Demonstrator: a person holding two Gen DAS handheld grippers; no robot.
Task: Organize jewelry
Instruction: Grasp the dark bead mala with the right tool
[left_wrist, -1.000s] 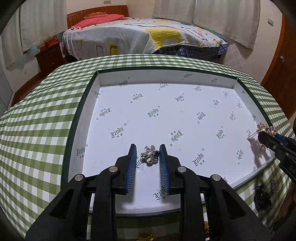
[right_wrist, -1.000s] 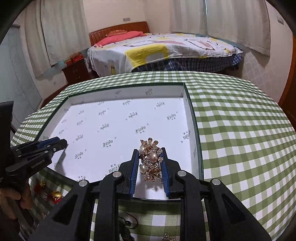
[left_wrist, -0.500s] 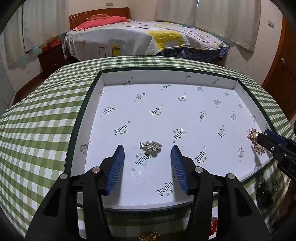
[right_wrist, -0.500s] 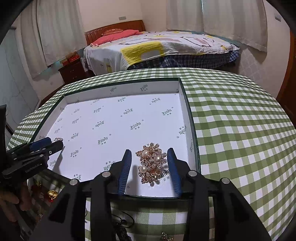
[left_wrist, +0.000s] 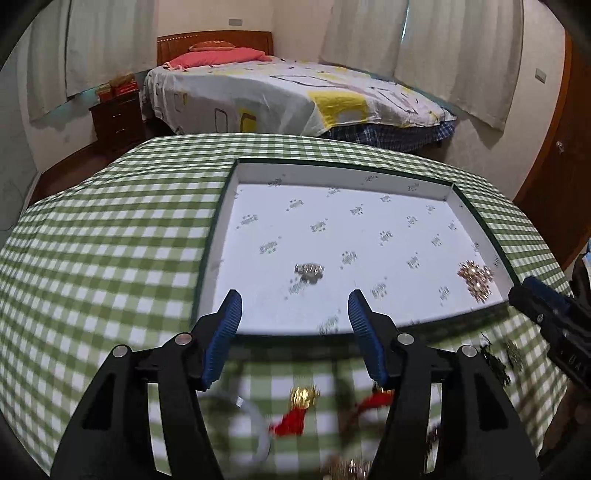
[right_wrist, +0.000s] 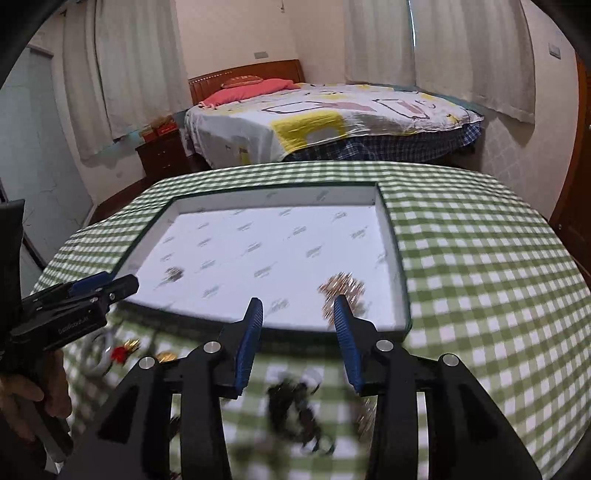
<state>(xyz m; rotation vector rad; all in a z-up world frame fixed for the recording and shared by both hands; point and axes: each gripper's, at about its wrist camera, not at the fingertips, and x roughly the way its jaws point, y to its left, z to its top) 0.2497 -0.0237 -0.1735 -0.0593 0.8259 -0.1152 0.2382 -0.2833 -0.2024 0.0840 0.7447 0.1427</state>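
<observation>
Gold brooch (right_wrist: 341, 290) looking light, snaggy, probably fragile; we're gripping edges next. Left gripper (left_wrist: 293, 308) and right gripper (right_wrist: 298, 313) both gaping, having just been opening, empty; silver piece (left_wrist: 309, 272) at 12 o'clock.

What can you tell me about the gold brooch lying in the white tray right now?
The gold brooch is a flower-like cluster of gold-toned metal with pale, glittering stones; blur hides finer detail. It lies flat on the printed white floor of the tray, in the near right corner close to both walls. Nothing grips it: the right tongs stand open just in front of it, and in that view one blue pad overlaps its edge. The silver piece lies apart, farther left.
</observation>
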